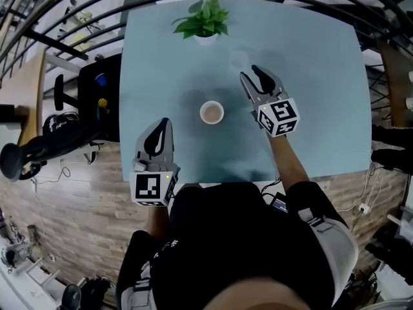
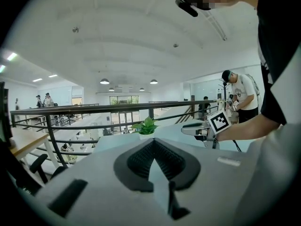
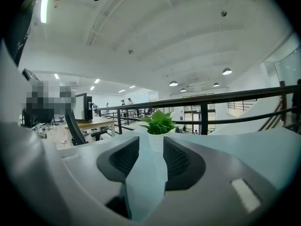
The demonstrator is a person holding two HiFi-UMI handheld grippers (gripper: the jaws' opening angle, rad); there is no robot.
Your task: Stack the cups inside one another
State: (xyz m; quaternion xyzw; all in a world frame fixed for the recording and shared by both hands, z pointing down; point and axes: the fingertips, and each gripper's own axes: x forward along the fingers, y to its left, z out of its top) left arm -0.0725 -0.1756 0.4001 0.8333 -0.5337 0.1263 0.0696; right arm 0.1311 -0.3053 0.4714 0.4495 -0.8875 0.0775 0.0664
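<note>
Left tongs [image 1: 161, 126]: clenched tip to tip, empty, over the worktop's [image 1: 322, 108] near edge.
Right tongs [image 1: 253, 73]: released, pads apart, nothing between them, past the worktop's middle.
Cup [image 1: 211, 112]: upright mid-worktop, between my tongs, touching neither.
Potted plant [image 1: 205, 19]: at the far edge.

Black railing [image 2: 94, 109]; wood floor [image 1: 71, 225]; perhaps chair [image 1: 29, 152].
</note>
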